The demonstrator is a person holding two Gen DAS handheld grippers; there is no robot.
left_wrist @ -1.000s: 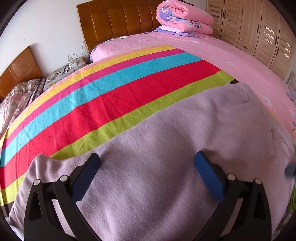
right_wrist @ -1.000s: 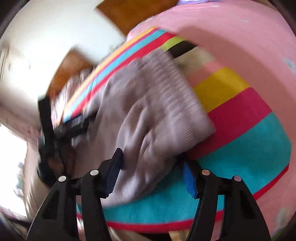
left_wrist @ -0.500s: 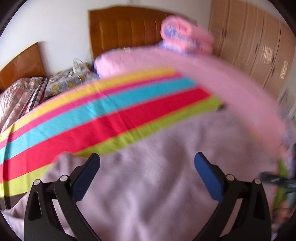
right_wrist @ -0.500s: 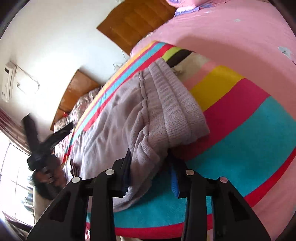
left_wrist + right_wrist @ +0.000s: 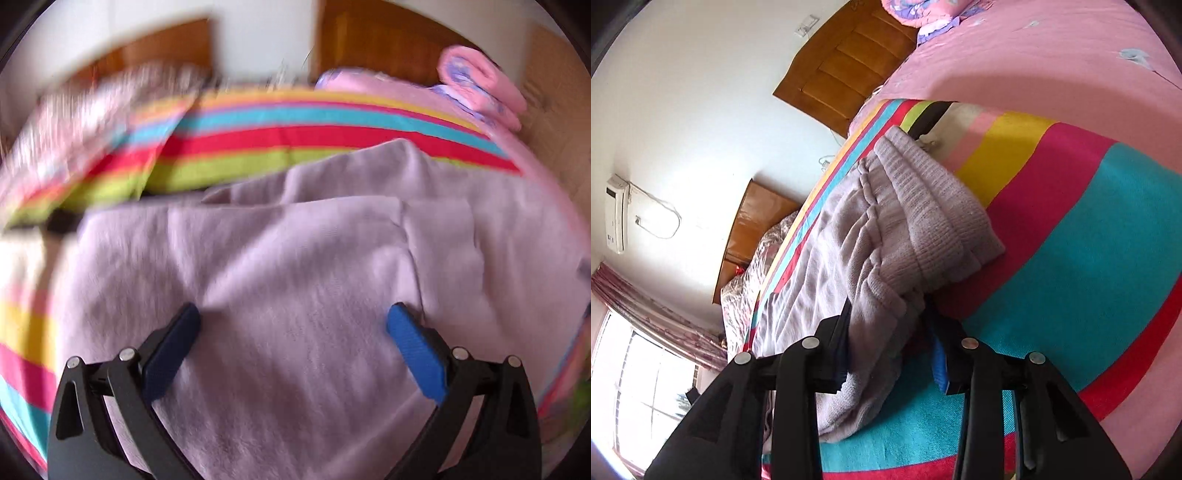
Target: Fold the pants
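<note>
1. Two grippers work over one pair of lilac knit pants [image 5: 295, 280] spread on a striped blanket [image 5: 314, 136] on a bed.
2. Left gripper [image 5: 293, 325]: its jaws stand wide apart above the pants, with nothing pinched between the blue pads [image 5: 413, 343]. Lilac cloth fills the space under and between them, lying flat with one folded layer edge running across beyond the fingertips. This view is smeared with motion blur.
3. Beyond the pants, the blanket's green, red and turquoise stripes run across, and a rolled pink quilt [image 5: 480, 81] sits at the far right by a wooden headboard [image 5: 384, 48].
4. Right gripper [image 5: 890, 332]: its jaws have just been closing and now clamp a bunched edge of the pants near the ribbed waistband [image 5: 934, 206]. The cloth fills the gap between the fingers and hangs out below them.
5. From that grip the pants stretch away to the left along the blanket; the waistband lies folded on the yellow, magenta and turquoise stripes.
</note>
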